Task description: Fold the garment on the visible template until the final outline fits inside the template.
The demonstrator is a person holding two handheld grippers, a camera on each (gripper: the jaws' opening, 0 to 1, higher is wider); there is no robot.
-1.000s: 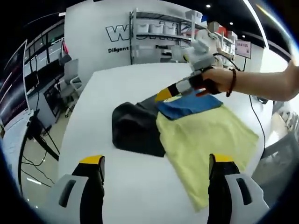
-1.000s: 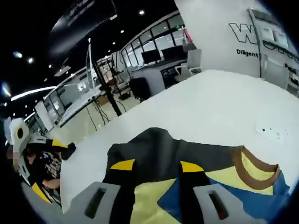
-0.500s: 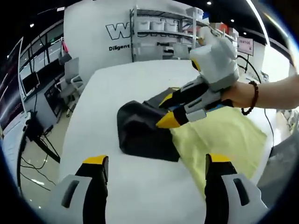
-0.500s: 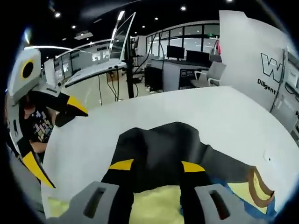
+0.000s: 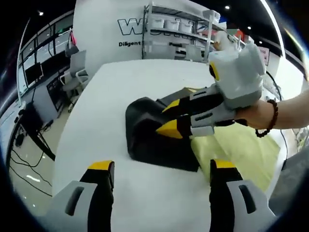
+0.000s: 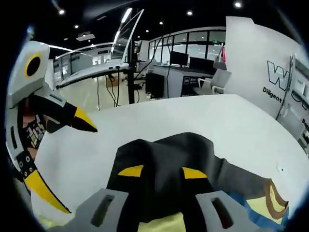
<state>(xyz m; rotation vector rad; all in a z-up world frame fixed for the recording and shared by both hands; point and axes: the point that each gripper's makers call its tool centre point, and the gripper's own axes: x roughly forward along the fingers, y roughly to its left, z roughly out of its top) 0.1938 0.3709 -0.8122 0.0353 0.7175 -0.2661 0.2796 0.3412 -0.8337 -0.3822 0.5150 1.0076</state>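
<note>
A dark grey garment (image 5: 145, 140) lies bunched on the white table (image 5: 96, 111), its right side on a yellow template sheet (image 5: 246, 150). My left gripper (image 5: 162, 166) hangs open in front of the garment, nothing between its yellow-tipped fingers. A hand with a bead bracelet holds my right gripper (image 5: 170, 117) open just above the garment's right edge. In the right gripper view the right gripper (image 6: 162, 171) sits over the dark fabric (image 6: 164, 150), jaws apart. A blue panel (image 6: 251, 212) and a brown-trimmed yellow collar (image 6: 270, 205) show at the right. The left gripper (image 6: 65, 162) enters there from the left, open.
The table's left edge (image 5: 63, 145) drops to the floor with cables and a stand. An office chair (image 5: 77, 72) stands past the far left corner. Shelves with white bins (image 5: 178, 31) line the back wall. Desks with monitors (image 6: 193, 72) stand beyond the table.
The right gripper has come from the blue panel at the far side to just above the dark part, nearer my left gripper. The garment has stayed in place.
</note>
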